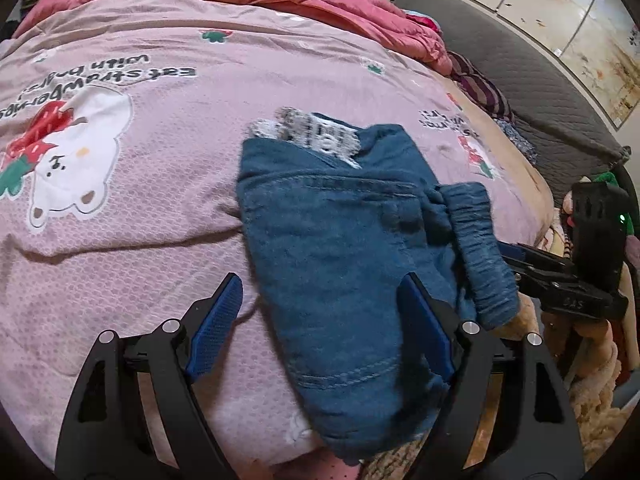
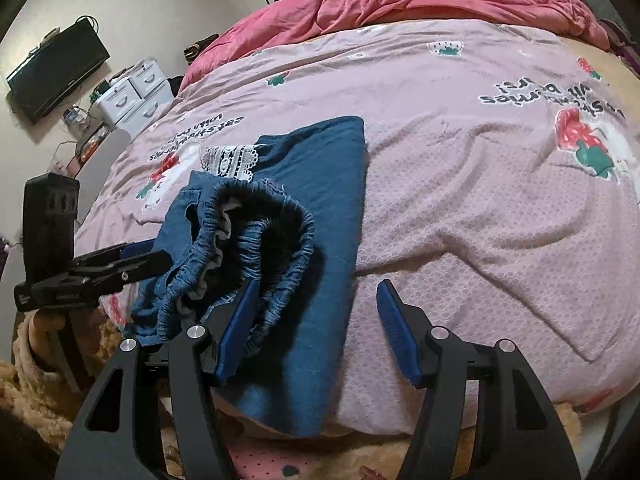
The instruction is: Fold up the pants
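we list: blue denim pants [image 1: 340, 248], folded into a compact stack, lying on the pink printed bedspread [image 1: 132, 184] near its front edge, white lace trim [image 2: 234, 160] showing at the far end, elastic waistband [image 2: 256, 236] bunched on top. our left gripper [image 1: 320, 300]: jaws spread wide, pants lying between them, pads not pressing. our right gripper [image 2: 316, 312]: jaws apart, left pad against the waistband, nothing clamped. red quilt [image 2: 420, 0] heaped behind.

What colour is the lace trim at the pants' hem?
White, openwork lace trim on the blue denim pants; clearest in the right wrist view.
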### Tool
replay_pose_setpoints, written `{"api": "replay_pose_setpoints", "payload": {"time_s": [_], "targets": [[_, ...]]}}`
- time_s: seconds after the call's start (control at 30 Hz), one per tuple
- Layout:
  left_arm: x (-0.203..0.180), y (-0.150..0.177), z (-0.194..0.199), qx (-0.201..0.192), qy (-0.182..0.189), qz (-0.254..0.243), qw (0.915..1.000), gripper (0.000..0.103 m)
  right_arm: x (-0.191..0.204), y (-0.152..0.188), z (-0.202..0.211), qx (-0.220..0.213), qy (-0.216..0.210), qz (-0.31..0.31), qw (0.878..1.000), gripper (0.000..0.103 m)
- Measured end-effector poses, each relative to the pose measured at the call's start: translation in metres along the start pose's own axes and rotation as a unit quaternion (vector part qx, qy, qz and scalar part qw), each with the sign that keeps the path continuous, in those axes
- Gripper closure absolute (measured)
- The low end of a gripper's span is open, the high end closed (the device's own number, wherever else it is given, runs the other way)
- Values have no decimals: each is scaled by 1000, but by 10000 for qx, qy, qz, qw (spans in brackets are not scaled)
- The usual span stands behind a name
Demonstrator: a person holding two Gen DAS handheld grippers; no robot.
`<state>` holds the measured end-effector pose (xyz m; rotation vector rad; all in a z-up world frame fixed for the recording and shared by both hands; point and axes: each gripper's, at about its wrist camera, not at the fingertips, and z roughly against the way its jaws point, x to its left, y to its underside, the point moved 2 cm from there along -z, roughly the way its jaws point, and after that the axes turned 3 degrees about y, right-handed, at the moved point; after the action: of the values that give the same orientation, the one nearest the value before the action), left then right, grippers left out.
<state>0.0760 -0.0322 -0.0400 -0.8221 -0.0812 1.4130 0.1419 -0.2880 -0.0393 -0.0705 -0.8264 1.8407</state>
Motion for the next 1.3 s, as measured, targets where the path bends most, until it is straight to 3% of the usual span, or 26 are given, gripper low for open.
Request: {"api": "replay_pose_setpoints", "payload": {"time_s": [0.3,0.37,0.5,0.73,0.77,0.83,0.87,0.9,1.03,1.3], "targets": [[-2,3,-8,42,-88,85,9999,29,-2,-1,-9,51,-176,-64,9998,44],[-4,4,-10,42,-48,103,9999,29,-2,0,-13,73,-304,-73,9995,57],[-10,5,-14,62,-127,-48,9999,29,0,1,-12,56,-333,-7,9994,59],[-5,3,-17,11,-70,298,9995,30,-2,0,-18,30,-442,-109,9990,58],[-5,2,-18,-16,-70,377,9993,31,-1,0,-19,2,-442,-60,9990,58],[-8,1,-18,-35,-6,426,9991,46,-1,1,-18,-31,-423,-48,9991,63],[-10,1,-18,-49,-44,397,9992,48,1,1,-16,-74,-425,-32,9991,78],[-14,1,-17,-61,-112,302,9995,53,7,2,-12,-162,-515,32,9985,82],[-24,0,-7,-128,-394,-45,9991,68,34,4,3,-469,-149,617,9969,88],[-27,-21,23,-456,-340,-126,9983,73,57,-21,21,-842,-89,1040,9910,90]]}}
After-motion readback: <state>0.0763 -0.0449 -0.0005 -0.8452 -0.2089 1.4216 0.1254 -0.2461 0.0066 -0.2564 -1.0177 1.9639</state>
